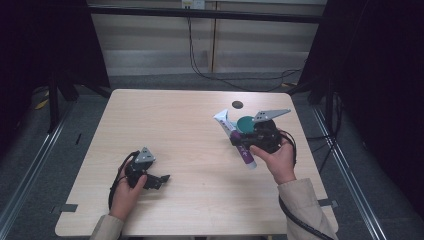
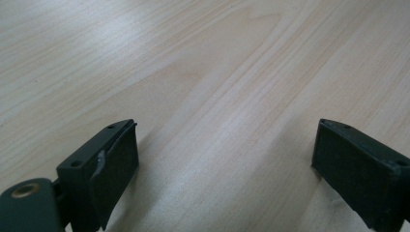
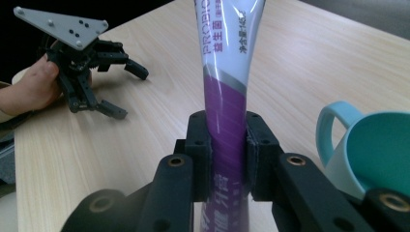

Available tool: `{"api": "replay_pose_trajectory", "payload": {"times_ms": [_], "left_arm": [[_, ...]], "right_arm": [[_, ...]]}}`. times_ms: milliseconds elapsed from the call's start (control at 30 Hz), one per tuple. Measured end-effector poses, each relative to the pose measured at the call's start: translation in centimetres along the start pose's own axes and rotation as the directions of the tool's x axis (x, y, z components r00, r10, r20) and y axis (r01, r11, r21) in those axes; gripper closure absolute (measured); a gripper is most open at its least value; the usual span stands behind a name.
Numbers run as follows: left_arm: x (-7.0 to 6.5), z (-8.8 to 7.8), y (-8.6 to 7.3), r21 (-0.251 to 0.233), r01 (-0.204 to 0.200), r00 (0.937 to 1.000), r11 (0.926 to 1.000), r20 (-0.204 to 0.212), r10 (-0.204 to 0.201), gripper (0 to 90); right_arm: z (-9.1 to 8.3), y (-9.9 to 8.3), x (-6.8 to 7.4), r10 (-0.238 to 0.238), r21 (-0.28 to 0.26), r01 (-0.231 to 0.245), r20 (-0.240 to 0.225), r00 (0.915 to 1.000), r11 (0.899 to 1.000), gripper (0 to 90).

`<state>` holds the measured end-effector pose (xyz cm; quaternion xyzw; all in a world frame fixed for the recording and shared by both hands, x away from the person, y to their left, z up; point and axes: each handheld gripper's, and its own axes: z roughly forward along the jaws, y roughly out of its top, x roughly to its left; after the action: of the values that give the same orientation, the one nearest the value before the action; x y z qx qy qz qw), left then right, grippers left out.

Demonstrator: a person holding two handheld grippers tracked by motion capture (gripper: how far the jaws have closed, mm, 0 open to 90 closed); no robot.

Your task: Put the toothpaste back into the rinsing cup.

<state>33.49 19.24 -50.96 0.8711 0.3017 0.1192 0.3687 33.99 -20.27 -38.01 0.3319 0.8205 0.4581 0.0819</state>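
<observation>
Clearly the right gripper (image 3: 227, 159) has its jaws clenched on the tube (image 3: 226, 96) low on its purple half, so it could pivot and hit the cup (image 3: 372, 150) beside them, while the left gripper (image 1: 159, 180) idles, jaws released.

The tube (image 3: 227, 96) is white at one end and purple at the other, with a grey band between and purple lettering on the white. The cup (image 3: 377, 145) is teal inside, with a pale blue handle. The bench (image 1: 175, 130) is pale wood grain. Both grippers (image 1: 150, 180) (image 3: 227, 159) are black.
</observation>
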Motion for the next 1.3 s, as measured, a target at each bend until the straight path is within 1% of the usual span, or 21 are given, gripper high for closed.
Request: {"api": "replay_pose_trajectory", "payload": {"times_ms": [33, 67, 100, 167, 200, 233, 300, 400, 467, 533, 567, 667, 767, 833, 1067, 1200, 1267, 1300], "left_arm": [[0.0, 0.0, 0.0, 0.0, 0.0, 1.0, 1.0, 0.0, 0.0, 8.9], [0.0, 0.0, 0.0, 0.0, 0.0, 1.0, 1.0, 0.0, 0.0, 8.9], [0.0, 0.0, 0.0, 0.0, 0.0, 1.0, 1.0, 0.0, 0.0, 8.9], [0.0, 0.0, 0.0, 0.0, 0.0, 1.0, 1.0, 0.0, 0.0, 8.8], [0.0, 0.0, 0.0, 0.0, 0.0, 1.0, 1.0, 0.0, 0.0, 8.8], [0.0, 0.0, 0.0, 0.0, 0.0, 1.0, 1.0, 0.0, 0.0, 8.7], [0.0, 0.0, 0.0, 0.0, -0.001, 1.0, 1.0, 0.0, 0.001, 8.8], [0.0, 0.0, 0.0, 0.001, -0.001, 1.0, 1.0, 0.001, 0.001, 8.7], [0.0, 0.0, 0.0, 0.0, -0.001, 1.0, 1.0, 0.001, 0.001, 8.7], [0.0, 0.0, 0.0, 0.0, -0.001, 1.0, 1.0, 0.001, 0.001, 8.6], [0.0, 0.0, 0.0, 0.0, -0.001, 1.0, 1.0, 0.001, 0.001, 8.6], [0.0, 0.0, 0.0, 0.0, 0.0, 1.0, 1.0, 0.001, 0.0, 8.6], [0.0, 0.0, 0.0, -0.001, -0.001, 1.0, 1.0, 0.002, 0.001, 8.6], [0.0, 0.0, 0.0, 0.0, -0.001, 1.0, 1.0, 0.002, 0.001, 8.5], [0.0, 0.0, 0.0, -0.001, -0.001, 1.0, 1.0, 0.003, 0.001, 8.5], [0.0, 0.0, 0.0, -0.001, 0.0, 1.0, 1.0, 0.003, 0.0, 8.5], [0.0, 0.0, 0.0, -0.001, 0.0, 1.0, 1.0, 0.002, 0.0, 8.5], [0.0, 0.0, 0.0, -0.001, 0.0, 1.0, 1.0, 0.002, 0.0, 8.5]], "right_arm": [[-0.1, 0.1, 0.0, 0.0, -0.004, 0.0, -0.001, 1.0, 1.0, 75.2], [-0.2, 0.2, -0.1, 0.003, -0.024, -0.003, -0.003, 1.0, 1.0, 75.2], [-0.2, 0.2, -0.1, 0.003, -0.024, -0.003, -0.003, 1.0, 1.0, 75.2], [-0.3, 0.3, -0.2, 0.01, -0.047, -0.01, -0.002, 1.0, 0.999, 75.2], [-0.4, 0.4, -0.3, 0.019, -0.07, -0.019, -0.008, 0.9998, 0.997, 75.2], [-0.4, 0.4, -0.4, 0.021, -0.08, -0.022, -0.007, 0.9997, 0.997, 75.2], [-0.5, 0.4, -0.4, 0.023, -0.089, -0.023, -0.007, 0.9997, 0.996, 75.2], [-0.6, 0.7, -0.5, 0.033, -0.118, -0.034, -0.009, 0.9994, 0.992, 75.2], [-0.7, 0.7, -0.6, 0.032, -0.125, -0.032, -0.008, 0.9995, 0.992, 75.2], [-0.8, 0.9, -0.8, 0.042, -0.151, -0.044, -0.012, 0.999, 0.988, 75.2], [-0.8, 0.9, -0.8, 0.042, -0.151, -0.044, -0.012, 0.999, 0.988, 75.2], [-0.8, 1.1, -1.0, 0.039, -0.174, -0.043, -0.023, 0.999, 0.984, 75.1], [-0.9, 1.3, -1.0, 0.037, -0.179, -0.041, -0.023, 0.999, 0.983, 75.2], [-1.0, 1.6, -1.1, 0.04, -0.193, -0.044, -0.025, 0.9989, 0.98, 75.2], [-1.1, 2.4, -1.2, 0.034, -0.2, -0.036, -0.015, 0.9993, 0.979, 75.3], [-0.9, 2.8, -1.6, 0.046, -0.223, -0.048, -0.015, 0.9988, 0.974, 75.3], [-0.9, 2.9, -1.7, 0.045, -0.226, -0.047, -0.015, 0.9989, 0.973, 75.3], [-0.9, 3.1, -1.8, 0.045, -0.236, -0.046, -0.01, 0.999, 0.971, 75.3]]}}
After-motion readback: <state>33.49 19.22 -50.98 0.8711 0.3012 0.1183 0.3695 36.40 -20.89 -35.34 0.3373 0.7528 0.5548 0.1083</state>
